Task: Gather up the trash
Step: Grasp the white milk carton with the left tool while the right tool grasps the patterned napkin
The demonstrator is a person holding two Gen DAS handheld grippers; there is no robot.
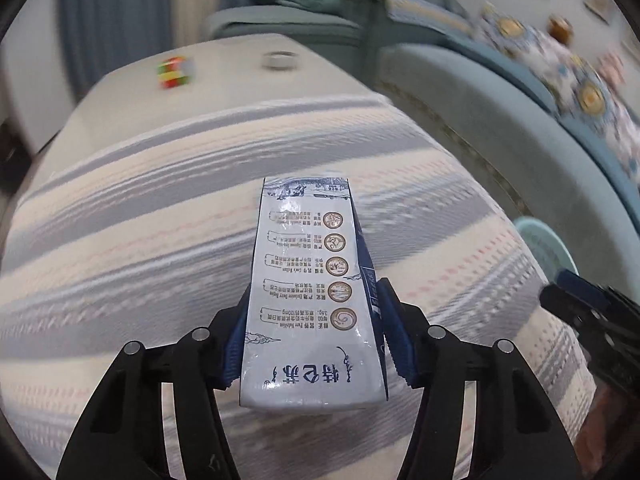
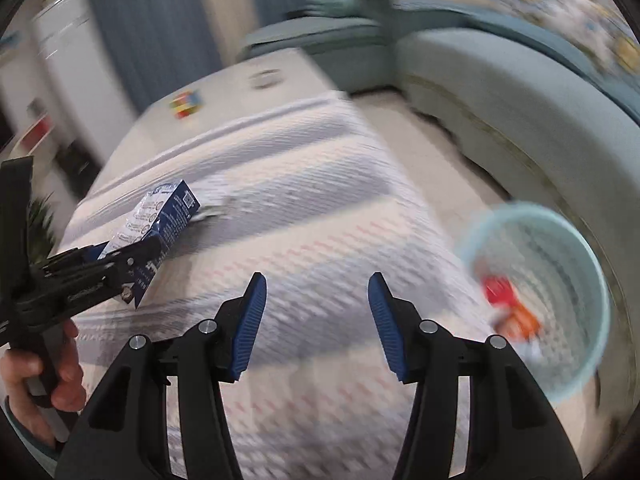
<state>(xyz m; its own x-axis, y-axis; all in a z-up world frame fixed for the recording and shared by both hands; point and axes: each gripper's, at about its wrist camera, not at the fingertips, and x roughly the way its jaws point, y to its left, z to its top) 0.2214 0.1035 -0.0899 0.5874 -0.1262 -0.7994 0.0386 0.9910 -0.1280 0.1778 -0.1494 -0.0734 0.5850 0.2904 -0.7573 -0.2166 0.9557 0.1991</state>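
My left gripper (image 1: 316, 300) is shut on a white and blue milk carton (image 1: 312, 288), held above the striped cloth on the table (image 1: 160, 208). In the right wrist view the same carton (image 2: 160, 220) shows at the left in the left gripper (image 2: 132, 256), above the cloth. My right gripper (image 2: 316, 284) is open and empty over the cloth (image 2: 304, 200). A light blue mesh bin (image 2: 576, 264) stands on the floor to the right of the table, with red and orange trash (image 2: 508, 304) inside. Its rim shows in the left wrist view (image 1: 548, 244).
A coloured puzzle cube (image 1: 174, 72) and a small round dish (image 1: 280, 59) sit at the table's far end. A teal sofa (image 1: 500, 112) runs along the right. Curtains (image 2: 160, 24) hang behind. A small crumpled scrap (image 2: 216, 206) lies on the cloth by the carton.
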